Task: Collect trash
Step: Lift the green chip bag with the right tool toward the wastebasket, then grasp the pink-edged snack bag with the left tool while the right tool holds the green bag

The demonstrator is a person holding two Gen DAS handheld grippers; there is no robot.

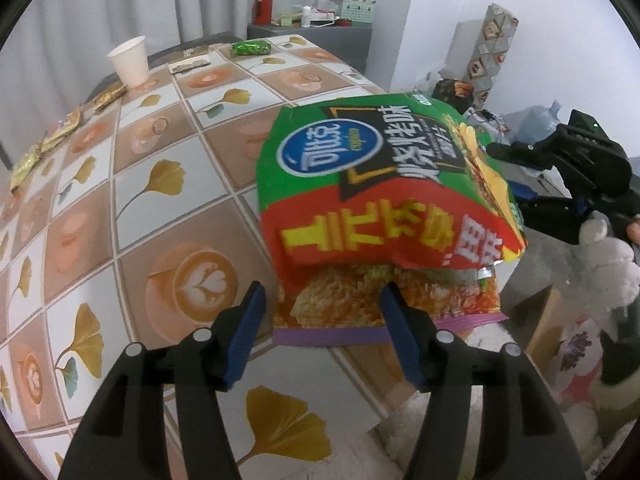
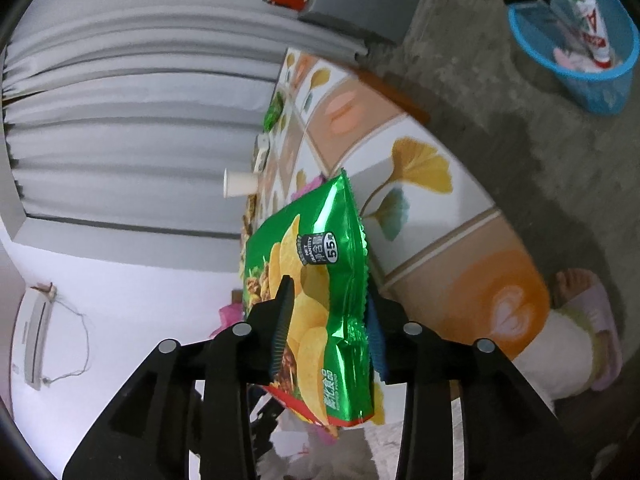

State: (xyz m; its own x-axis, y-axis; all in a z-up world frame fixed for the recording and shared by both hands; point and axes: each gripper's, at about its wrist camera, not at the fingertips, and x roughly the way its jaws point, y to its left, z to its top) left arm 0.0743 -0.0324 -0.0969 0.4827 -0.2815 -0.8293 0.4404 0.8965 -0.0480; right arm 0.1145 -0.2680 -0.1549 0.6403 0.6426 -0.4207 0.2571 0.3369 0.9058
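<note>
My right hand-held gripper [image 2: 328, 316] is loosened around the chip bag [image 2: 320, 300]; left hand-held gripper [image 1: 320, 336] gapes empty at the counter [image 1: 160, 200] edge. Next: bin [image 2: 576, 64].

Counts of what lies on and around the worktop [image 1: 168, 208]

Two snack bags at the near right edge: one green-and-red chip bag [image 1: 380, 184] over one orange bag with a purple seam [image 1: 360, 308]. One paper cup [image 1: 130, 60] at the far left corner, one small green packet [image 1: 251, 47] at the far edge, several gold wrappers [image 1: 44, 148] along the left edge. One blue basket [image 2: 576, 44] on the floor.
</note>
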